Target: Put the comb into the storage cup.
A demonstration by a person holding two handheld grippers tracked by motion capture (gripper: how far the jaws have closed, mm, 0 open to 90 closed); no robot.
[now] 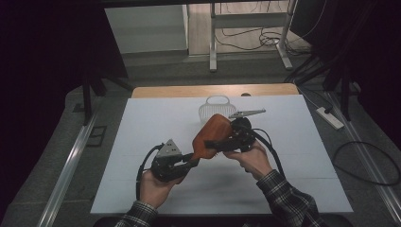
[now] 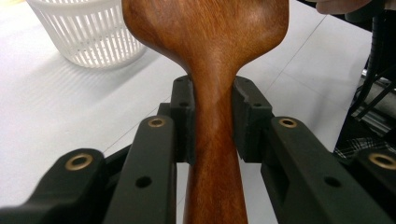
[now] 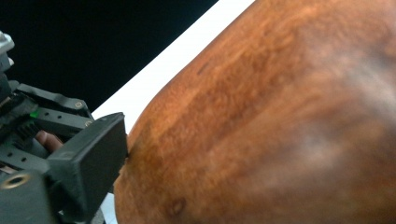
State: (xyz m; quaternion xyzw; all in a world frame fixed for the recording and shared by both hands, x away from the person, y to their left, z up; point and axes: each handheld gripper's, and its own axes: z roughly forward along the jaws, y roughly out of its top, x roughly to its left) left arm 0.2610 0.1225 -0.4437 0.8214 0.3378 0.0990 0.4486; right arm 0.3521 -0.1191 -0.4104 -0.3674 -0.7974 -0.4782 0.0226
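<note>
A white basket stands on the surface just behind the wooden spatula. The left gripper clamps its handle; the right gripper grips its blade, held above the surface.

A lab or test room is suggested: a white-covered table is ringed by dark curtains, with desk legs, loose cables and a power strip beyond it.

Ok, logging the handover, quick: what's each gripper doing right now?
Left gripper: shut on the wooden spatula, clamping its neck.
Right gripper: against the spatula's blade; one jaw touches it, the grip cannot be told.
</note>
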